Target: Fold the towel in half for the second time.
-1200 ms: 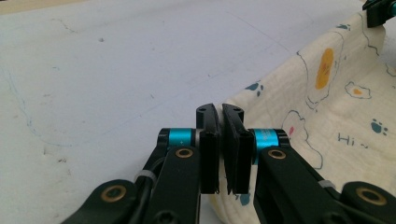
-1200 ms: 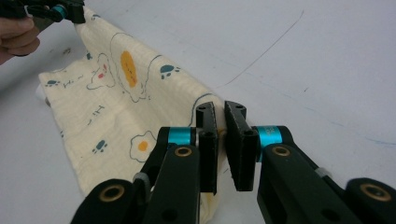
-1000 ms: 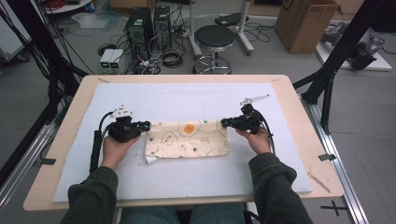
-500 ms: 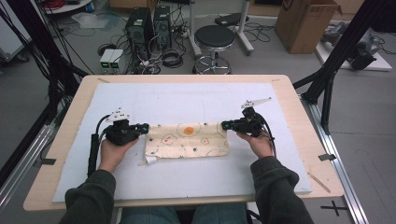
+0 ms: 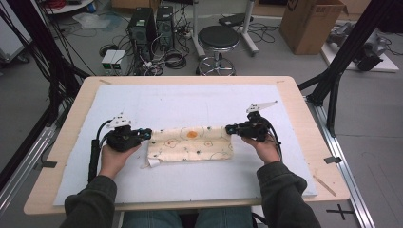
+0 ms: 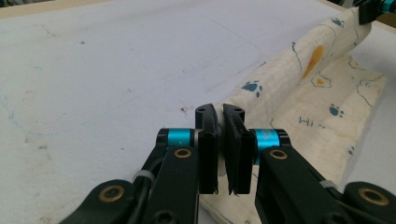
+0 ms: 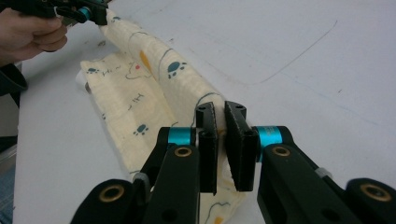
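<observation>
White table mat [image 5: 190, 102] carries the printed cloth [image 5: 190, 145], its far edge raised as a fold. Left gripper [image 5: 147, 133] and right gripper [image 5: 229, 128] each pinch one fold end. Uneven pull risks thin fabric slipping out, fold collapsing skewed.

High view overhead, facing forward-down; gripper views close, low, facing inward; cloth [image 5: 190, 142] shared
</observation>
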Demonstrator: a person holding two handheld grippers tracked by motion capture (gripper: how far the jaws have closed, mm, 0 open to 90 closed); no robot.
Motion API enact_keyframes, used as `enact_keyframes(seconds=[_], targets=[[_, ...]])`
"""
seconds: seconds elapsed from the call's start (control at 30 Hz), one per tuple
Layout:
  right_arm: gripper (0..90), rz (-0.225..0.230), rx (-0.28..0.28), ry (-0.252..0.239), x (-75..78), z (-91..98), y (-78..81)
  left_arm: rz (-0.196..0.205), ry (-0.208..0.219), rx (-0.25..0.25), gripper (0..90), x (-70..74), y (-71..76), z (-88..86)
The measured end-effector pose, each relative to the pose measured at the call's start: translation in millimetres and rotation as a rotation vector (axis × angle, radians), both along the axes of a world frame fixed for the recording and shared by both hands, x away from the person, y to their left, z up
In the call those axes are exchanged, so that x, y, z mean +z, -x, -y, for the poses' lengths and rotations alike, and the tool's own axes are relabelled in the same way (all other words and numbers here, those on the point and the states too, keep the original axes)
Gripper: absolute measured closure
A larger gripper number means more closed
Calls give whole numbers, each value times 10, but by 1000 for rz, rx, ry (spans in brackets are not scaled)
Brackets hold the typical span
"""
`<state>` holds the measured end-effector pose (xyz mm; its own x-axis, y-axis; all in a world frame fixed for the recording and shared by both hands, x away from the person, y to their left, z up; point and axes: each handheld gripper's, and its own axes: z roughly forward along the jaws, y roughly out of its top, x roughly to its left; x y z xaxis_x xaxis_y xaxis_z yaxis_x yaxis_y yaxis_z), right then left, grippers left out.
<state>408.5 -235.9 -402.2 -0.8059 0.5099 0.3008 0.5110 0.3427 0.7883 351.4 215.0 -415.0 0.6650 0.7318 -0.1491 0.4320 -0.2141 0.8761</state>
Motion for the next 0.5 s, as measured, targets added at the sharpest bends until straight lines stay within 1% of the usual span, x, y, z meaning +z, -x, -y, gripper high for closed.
enact_keyframes(seconds=[0.07,0.1,0.13,0.23,0.27,0.5], targets=[[836,-15,1,10,-20,5,11,3,1,-5,841,-18,19,-3],[837,-10,4,12,-24,6,17,0,-6,-7,841,-25,28,-6],[836,-6,2,8,-29,6,22,1,-4,-10,840,-36,39,-6],[836,-10,11,14,-35,4,44,0,-3,-18,838,-51,62,-9],[836,-10,6,15,-40,4,52,2,0,-19,838,-53,69,-6],[836,-13,19,29,-78,9,97,10,-8,-40,836,-48,131,17]])
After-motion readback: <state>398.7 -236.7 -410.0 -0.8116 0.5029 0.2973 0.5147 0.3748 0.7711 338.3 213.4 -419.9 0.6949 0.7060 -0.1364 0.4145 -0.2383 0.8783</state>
